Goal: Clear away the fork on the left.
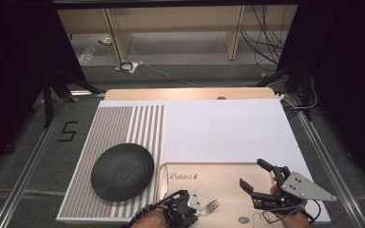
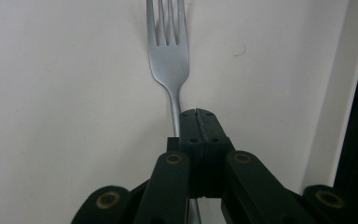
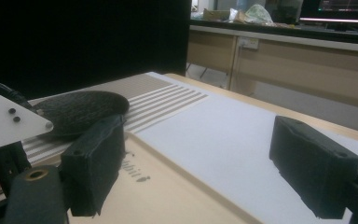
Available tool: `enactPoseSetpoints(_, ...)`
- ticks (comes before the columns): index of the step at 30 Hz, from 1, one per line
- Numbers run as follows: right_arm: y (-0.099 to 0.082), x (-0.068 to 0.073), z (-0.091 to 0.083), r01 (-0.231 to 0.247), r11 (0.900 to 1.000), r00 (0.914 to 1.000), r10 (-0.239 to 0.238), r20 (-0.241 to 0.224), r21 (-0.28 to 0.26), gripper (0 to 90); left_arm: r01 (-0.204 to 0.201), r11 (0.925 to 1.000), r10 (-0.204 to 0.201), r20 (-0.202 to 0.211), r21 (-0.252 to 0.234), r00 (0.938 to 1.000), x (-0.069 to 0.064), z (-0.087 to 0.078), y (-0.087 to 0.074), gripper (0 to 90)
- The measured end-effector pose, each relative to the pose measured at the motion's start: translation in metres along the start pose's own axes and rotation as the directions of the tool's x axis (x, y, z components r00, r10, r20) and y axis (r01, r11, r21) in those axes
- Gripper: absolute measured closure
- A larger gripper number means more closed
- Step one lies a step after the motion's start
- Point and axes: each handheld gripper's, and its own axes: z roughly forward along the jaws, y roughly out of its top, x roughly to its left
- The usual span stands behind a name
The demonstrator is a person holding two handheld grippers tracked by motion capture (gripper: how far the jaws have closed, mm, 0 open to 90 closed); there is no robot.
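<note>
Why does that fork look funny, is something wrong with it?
Nothing is broken or spilled. The fork lies flat on the beige tray, its tines straight. The left gripper is shut on its handle, a bit to one side of the fingers. The dark round plate sits neatly on the striped mat.

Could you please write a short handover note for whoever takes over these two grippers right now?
Left gripper: shut on the fork, clamped on the handle just below the head, tines pointing away from the gripper.
Right gripper: open, nothing between its jaws, held over the right part of the tray.
Things: the fork is over the near left part of the beige tray; whether it has left the surface I cannot tell. The dark round plate sits on the striped mat left of the tray, nothing on it.
Done: fork gripped.
Left: probably lifting the fork and setting it down where it belongs.
</note>
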Motion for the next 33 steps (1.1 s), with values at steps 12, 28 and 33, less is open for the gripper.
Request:
enactPoseSetpoints(12,0.000,0.000,0.000,0.002,1.0000,1.0000,-0.002,-0.001,0.001,19.2,0.022,0.9997,-0.023,-0.037,-0.006,0.9991,0.008,-0.002,-0.002,89.0)
enactPoseSetpoints(28,0.000,0.000,0.000,-0.002,1.0000,1.0000,0.002,0.000,0.000,19.2,0.073,0.9972,-0.071,-0.099,0.016,0.9926,0.024,-0.005,-0.006,89.0)
enactPoseSetpoints(33,0.000,0.000,0.000,-0.003,1.0000,1.0000,0.003,0.001,0.000,19.2,0.093,0.9952,-0.090,-0.104,0.029,0.9905,0.030,-0.006,-0.009,89.0)
